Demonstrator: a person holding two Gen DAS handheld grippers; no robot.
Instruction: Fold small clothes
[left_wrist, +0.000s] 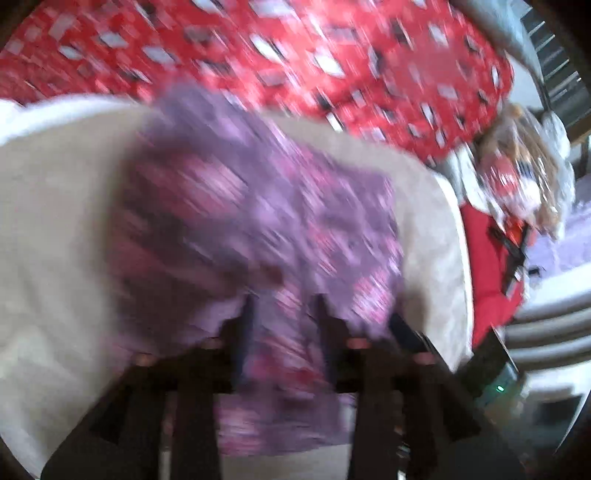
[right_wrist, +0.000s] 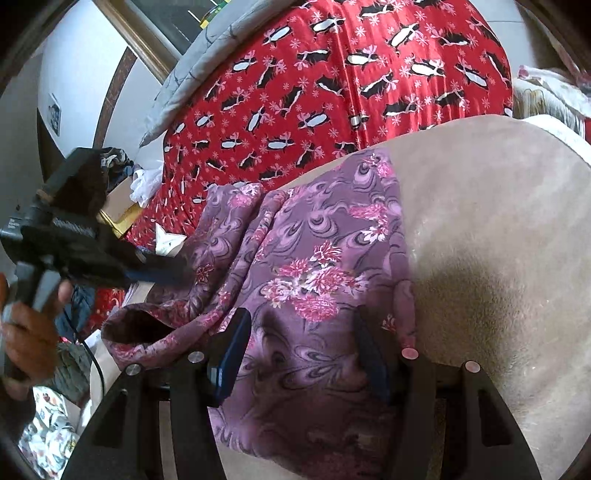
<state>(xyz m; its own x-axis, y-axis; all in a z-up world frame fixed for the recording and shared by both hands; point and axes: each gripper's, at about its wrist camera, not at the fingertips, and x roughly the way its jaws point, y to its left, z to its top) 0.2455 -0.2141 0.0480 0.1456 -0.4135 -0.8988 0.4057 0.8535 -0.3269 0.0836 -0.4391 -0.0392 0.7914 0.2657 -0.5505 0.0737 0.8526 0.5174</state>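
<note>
A purple garment with pink flowers (right_wrist: 314, 258) lies on a beige padded surface (right_wrist: 498, 240); it also shows, blurred, in the left wrist view (left_wrist: 258, 221). My right gripper (right_wrist: 301, 325) is open, its blue-padded fingers (right_wrist: 236, 343) spread over the garment's near part. My left gripper (left_wrist: 284, 306) has its fingers apart over the cloth's near edge; in the right wrist view it (right_wrist: 166, 267) reaches in from the left at the garment's left edge, and whether it pinches cloth is unclear.
A red bedspread with black-and-white print (right_wrist: 332, 92) lies behind the beige surface. A grey quilt (right_wrist: 207, 62) sits at the back. Clutter and boxes (right_wrist: 122, 206) are at the left, and patterned cloth (right_wrist: 48, 435) lies at the lower left.
</note>
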